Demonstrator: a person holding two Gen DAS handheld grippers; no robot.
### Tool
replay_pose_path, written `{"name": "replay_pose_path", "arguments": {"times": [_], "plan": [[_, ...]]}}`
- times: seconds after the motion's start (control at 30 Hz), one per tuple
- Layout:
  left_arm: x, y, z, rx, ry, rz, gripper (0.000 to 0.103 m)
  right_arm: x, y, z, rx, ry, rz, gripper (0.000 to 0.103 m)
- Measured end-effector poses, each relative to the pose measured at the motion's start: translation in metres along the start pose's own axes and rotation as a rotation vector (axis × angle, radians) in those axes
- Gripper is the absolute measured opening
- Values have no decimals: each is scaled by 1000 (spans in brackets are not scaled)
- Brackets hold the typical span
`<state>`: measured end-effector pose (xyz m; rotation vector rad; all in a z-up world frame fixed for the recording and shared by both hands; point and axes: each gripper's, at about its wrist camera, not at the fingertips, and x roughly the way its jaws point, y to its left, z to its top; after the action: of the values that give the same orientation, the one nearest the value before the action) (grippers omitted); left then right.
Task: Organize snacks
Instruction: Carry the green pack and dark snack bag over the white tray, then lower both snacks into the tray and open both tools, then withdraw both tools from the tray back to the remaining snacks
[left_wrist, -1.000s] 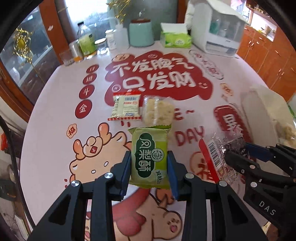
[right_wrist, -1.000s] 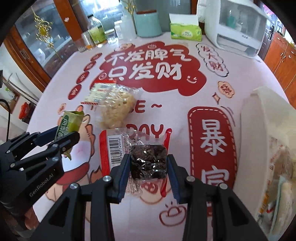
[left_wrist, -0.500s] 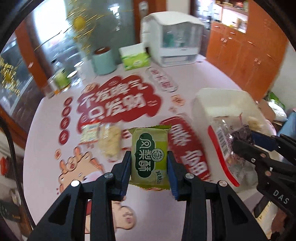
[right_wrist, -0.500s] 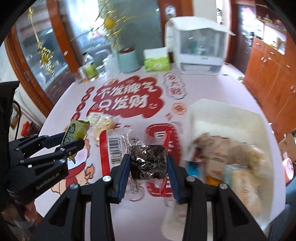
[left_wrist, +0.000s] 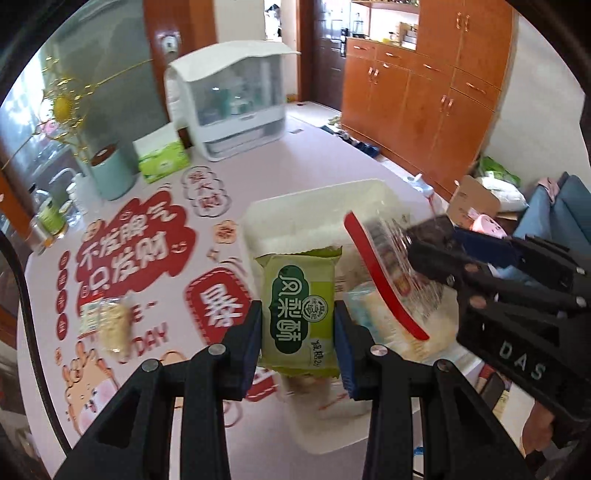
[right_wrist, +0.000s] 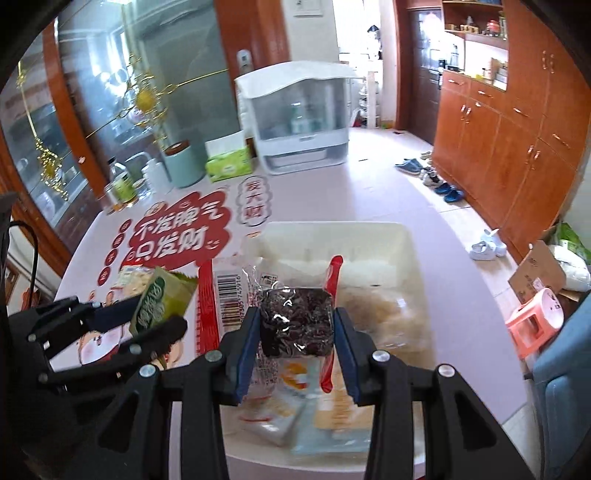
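Above the white plastic bin (right_wrist: 402, 240) of snacks, the left gripper (left_wrist: 298, 328) clamps a green foil-wrapped pastry packet (left_wrist: 300, 310), while the right gripper (right_wrist: 295, 332) pinches a clear red-edged packet of dark snacks (right_wrist: 295, 321) between narrowly spaced blue pads.

Printed table (left_wrist: 155, 369) bears white bin (left_wrist: 317, 206), two snack packets (left_wrist: 107, 321), tissue box (left_wrist: 160, 160).

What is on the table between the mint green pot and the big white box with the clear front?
A green tissue pack sits between the mint pot and the white box; the right wrist view shows it best.
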<state>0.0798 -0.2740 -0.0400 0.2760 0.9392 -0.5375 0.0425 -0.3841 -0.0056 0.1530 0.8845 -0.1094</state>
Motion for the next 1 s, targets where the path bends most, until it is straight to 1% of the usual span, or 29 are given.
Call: {"name": "replay_pose_path", "arguments": {"times": [0.1, 0.23, 0.43, 0.47, 0.5, 0.53, 0.57, 0.6, 0.63, 0.7, 0.73, 1.0], "plan": [[9, -18, 8, 2, 14, -10, 35, 0, -22, 7, 16, -3, -11, 40], [18, -30, 20, -8, 23, -14, 35, 6, -41, 20, 23, -6, -18, 40], [23, -33, 36, -19, 18, 15, 37, 21, -49, 41, 11, 8, -10, 41], [23, -33, 38, -20, 17, 23, 38, 25, -49, 45, 11, 22, 3, 43], [23, -33, 39, -21, 15, 26, 45, 27, -50, 47, 16, 26, 14, 43], [21, -32, 40, -24, 11, 33, 57, 29, -50, 49, 23, 28, 23, 43], [20, -31, 40, -27, 5, 38, 63, 30, -50, 51, 26, 32, 33, 43], [18, -29, 40, -31, -3, 46, 72, 32, -49, 53, 25, 35, 41, 43], [16, -28, 39, -36, -12, 53, 76, 33, -49, 54, 25, 35, 41, 44], [14, -25, 38, -39, -18, 63, 78, 33, -47, 55, 27, 31, 36, 49], [13, -23, 37, -41, -17, 67, 79, 33, -47, 54, 28, 30, 38, 50], [7, -10, 25, -70, 0, 87, 83, 34, -40, 49, 27, 52, 70, 51]]}}
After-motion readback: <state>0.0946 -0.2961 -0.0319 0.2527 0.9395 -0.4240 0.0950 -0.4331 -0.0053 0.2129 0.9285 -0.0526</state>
